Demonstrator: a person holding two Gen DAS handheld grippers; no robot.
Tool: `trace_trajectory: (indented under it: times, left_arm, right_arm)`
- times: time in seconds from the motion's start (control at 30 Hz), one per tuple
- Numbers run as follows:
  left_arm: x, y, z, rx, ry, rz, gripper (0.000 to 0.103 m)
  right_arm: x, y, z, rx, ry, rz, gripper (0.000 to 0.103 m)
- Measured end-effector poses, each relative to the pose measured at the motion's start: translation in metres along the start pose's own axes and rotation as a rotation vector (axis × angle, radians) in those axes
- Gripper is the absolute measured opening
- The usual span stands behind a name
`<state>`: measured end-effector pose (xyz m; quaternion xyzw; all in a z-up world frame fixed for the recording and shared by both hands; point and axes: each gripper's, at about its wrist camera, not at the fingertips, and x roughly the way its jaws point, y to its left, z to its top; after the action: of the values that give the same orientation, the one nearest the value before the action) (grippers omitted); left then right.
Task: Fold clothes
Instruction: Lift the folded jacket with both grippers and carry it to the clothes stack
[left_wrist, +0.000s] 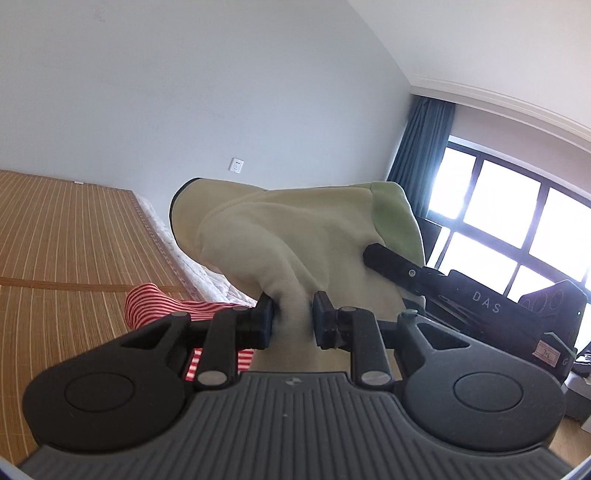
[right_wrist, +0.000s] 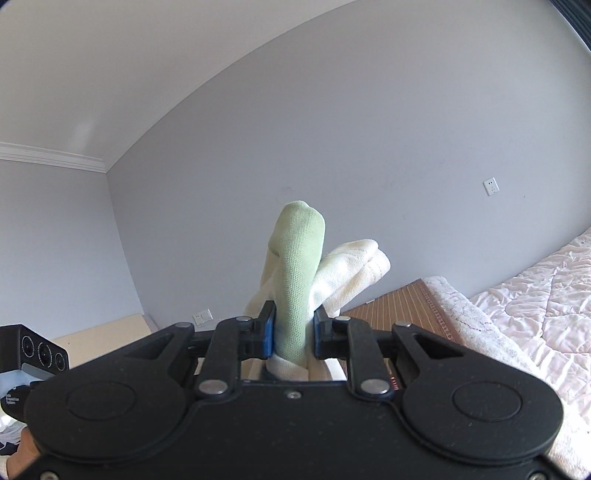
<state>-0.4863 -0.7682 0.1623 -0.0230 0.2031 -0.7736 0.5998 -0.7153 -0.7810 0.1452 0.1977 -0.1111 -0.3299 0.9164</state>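
A cream and pale green garment (left_wrist: 280, 236) is held up in the air above a bed. My left gripper (left_wrist: 292, 319) is shut on a bunched cream fold of it. In the left wrist view the right gripper's black finger (left_wrist: 391, 264) reaches in from the right and presses against the green edge. In the right wrist view my right gripper (right_wrist: 293, 334) is shut on a green fold of the garment (right_wrist: 295, 266), with cream fabric sticking up beside it. A red and white striped cloth (left_wrist: 155, 306) lies on the bamboo mat (left_wrist: 66, 236) below.
The bamboo mat covers a bed next to a white quilt (right_wrist: 535, 302). A window (left_wrist: 509, 229) with a blue curtain (left_wrist: 421, 144) is at the right. Plain walls carry sockets (left_wrist: 236, 165). A hand (right_wrist: 26, 448) shows at the lower left of the right wrist view.
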Motion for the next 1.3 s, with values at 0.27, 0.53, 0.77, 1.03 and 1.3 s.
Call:
trace_trajectory:
  times: [0.27, 0.53, 0.77, 1.03, 1.3]
  left_arm:
    - [0.092, 0.068, -0.048, -0.004, 0.100, 0.149, 0.027]
    - [0.047, 0.078, -0.043, 0.101, 0.037, 0.178, 0.066]
    - [0.013, 0.019, -0.052, 0.317, 0.055, 0.167, 0.074]
    - [0.066, 0.000, -0.027, 0.457, 0.072, 0.276, 0.075]
    - [0.136, 0.043, -0.025, 0.534, 0.082, 0.431, 0.075]
  right_arm:
    - [0.095, -0.086, -0.085, 0.049, 0.182, -0.204, 0.025]
    - [0.011, -0.060, -0.046, 0.091, -0.032, -0.212, 0.061]
    - [-0.048, -0.023, -0.096, 0.195, -0.042, -0.162, 0.028]
    - [-0.059, -0.023, -0.165, 0.232, -0.121, -0.166, 0.018]
    - [-0.025, -0.007, -0.166, -0.034, 0.049, -0.148, 0.020]
